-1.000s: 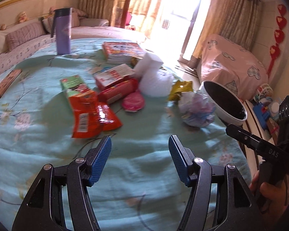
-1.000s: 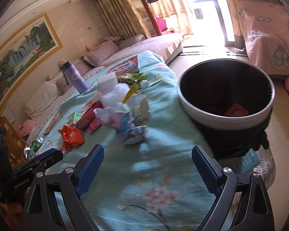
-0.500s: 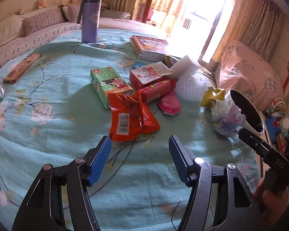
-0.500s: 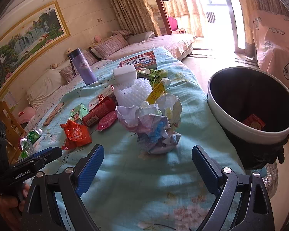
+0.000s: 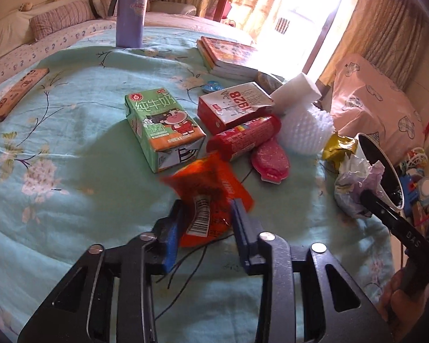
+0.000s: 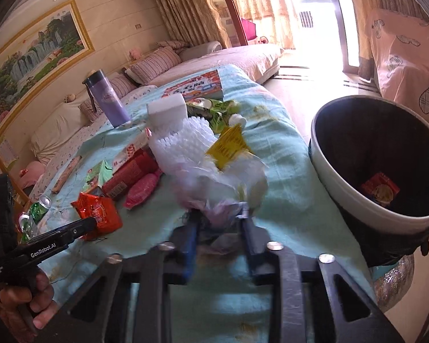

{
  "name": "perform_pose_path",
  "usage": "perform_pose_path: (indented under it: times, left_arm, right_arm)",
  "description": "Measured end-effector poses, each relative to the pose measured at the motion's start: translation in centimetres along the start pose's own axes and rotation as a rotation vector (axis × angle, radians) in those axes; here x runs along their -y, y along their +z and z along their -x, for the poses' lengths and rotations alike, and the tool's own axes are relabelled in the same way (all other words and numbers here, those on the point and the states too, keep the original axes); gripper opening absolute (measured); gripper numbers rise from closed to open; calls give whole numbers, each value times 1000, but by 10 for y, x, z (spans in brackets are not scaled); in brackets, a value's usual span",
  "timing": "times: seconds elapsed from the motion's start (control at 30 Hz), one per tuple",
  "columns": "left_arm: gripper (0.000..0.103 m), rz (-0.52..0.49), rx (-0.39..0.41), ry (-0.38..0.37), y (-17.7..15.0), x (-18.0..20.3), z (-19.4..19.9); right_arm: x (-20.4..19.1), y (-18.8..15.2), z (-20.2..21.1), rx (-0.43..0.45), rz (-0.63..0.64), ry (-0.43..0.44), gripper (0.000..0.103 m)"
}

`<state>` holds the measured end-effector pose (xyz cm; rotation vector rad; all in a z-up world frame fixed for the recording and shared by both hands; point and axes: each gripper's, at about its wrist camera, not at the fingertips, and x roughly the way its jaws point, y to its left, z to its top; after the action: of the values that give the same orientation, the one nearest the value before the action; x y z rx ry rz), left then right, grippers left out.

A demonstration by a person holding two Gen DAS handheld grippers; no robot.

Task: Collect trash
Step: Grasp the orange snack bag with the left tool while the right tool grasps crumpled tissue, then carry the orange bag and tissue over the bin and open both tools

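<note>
Left gripper (image 5: 207, 223): jaws drawn narrow on the orange snack wrapper (image 5: 207, 197), whose near edge is hidden between the blue pads (image 5: 171, 237); the wrapper is motion-blurred, and whether it has left the turquoise floral cloth (image 5: 71, 188) cannot be told. Just ahead lie a green milk carton (image 5: 163, 131), a red tube pack (image 5: 243, 138) and a pink pouch (image 5: 270, 158); beyond these, a red-and-white box (image 5: 234, 105) and white foam netting (image 5: 306, 131). Farther ahead stand a purple flask (image 5: 130, 11), its top cut off by the frame, and a stack of books (image 5: 228, 57).

Right gripper (image 6: 218, 225): jaws closed narrow on the crumpled paper wad (image 6: 220, 188), blurred, its lower part masked by the fingers. Directly behind the wad sits a yellow wrapper (image 6: 228, 145). To the right of the tool, off the cloth's edge, the black-lined bin (image 6: 354, 200) holds a red packet (image 6: 380, 190); its far rim is cut by the frame. To the left, the other handset partly covers the orange wrapper.
</note>
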<state>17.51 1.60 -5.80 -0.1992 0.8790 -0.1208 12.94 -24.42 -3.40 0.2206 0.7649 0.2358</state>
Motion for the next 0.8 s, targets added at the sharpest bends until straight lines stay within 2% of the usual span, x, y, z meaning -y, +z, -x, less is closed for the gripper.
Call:
perform_pose_path:
  times: [0.1, 0.33, 0.8]
  left_arm:
    - [23, -32, 9, -9, -4, 7, 10]
    - [23, -85, 23, -73, -12, 34, 30]
    - [23, -245, 18, -213, -13, 126, 38]
  right_arm:
    - [-1, -3, 8, 5, 7, 16, 18]
    - [1, -12, 32, 25, 5, 45, 17]
    - [47, -11, 71, 90, -75, -19, 18]
